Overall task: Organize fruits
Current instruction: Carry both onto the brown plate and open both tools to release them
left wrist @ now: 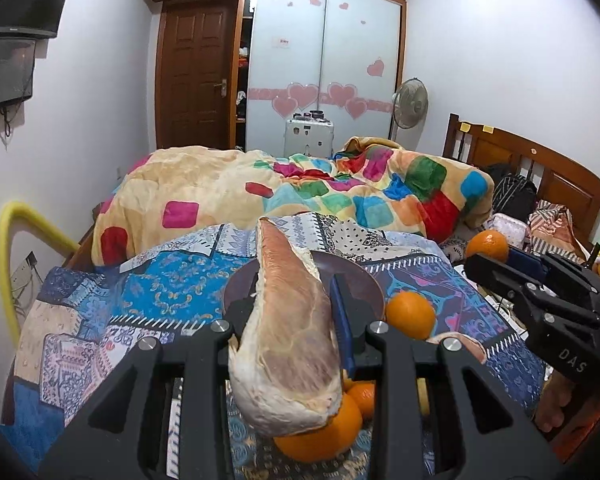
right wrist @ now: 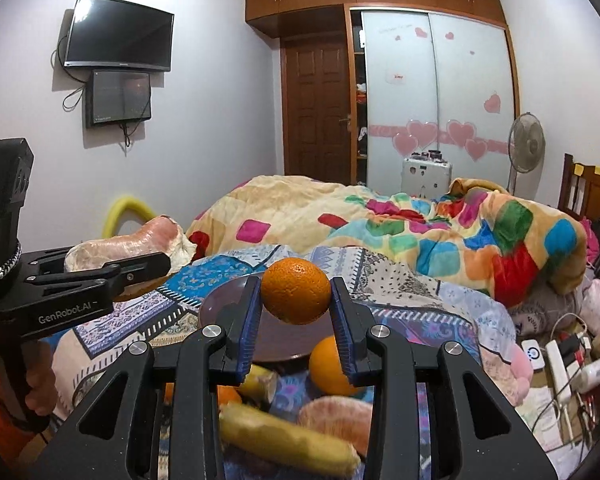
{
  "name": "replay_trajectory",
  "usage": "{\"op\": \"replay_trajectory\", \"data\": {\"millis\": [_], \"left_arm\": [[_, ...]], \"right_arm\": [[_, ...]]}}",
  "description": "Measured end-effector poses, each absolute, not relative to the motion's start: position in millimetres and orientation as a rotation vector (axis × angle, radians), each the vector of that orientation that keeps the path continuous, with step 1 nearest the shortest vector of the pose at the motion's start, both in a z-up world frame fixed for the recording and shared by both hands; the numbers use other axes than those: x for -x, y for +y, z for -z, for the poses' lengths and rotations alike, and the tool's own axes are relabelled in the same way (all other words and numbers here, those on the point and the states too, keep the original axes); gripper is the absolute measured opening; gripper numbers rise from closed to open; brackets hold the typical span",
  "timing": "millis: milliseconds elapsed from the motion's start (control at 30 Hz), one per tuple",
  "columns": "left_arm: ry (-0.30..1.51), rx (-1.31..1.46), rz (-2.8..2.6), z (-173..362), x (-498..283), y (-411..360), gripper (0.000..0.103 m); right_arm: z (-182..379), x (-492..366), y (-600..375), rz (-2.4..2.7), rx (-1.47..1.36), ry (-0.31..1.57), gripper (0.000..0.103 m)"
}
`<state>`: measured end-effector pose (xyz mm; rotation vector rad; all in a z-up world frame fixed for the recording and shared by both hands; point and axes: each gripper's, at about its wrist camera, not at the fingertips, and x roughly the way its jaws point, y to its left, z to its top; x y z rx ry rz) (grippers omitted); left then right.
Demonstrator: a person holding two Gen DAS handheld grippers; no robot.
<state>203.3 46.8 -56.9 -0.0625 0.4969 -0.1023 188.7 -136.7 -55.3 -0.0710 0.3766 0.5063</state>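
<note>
While my left gripper [left wrist: 296, 300] clamps a pomelo wedge [left wrist: 292, 340] above the plate [left wrist: 370, 284], my right gripper [right wrist: 296, 308] squeezes an orange [right wrist: 296, 292] over the same plate on the bed.

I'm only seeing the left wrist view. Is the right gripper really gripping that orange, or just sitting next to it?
Observer: Gripping it. The right gripper is shut on the orange, with both blue pads touching it.
Operator: Where is it relative to the plate?
Observer: In the right wrist view it appears over the plate, and the part of the plate that shows is bare.
Operator: Any other fruit near it?
Observer: A banana lies below the gripper, close to the camera.
</note>
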Motion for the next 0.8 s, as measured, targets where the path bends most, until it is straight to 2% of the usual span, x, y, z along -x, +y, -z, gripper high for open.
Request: {"op": "replay_trajectory", "data": {"millis": [467,800], "left_arm": [[0.562,-0.023,0.06,68.9,-266.0,43.6,0.031],[0.712,-0.007,0.069,90.5,-319.0,53.9,0.031]], "right_arm": [[63.4,-249.9,-104.5,-0.495,0.152,0.478,0.031],[77.4,-301.1,-90.3,-0.532,0.207,0.648,0.031]]}}
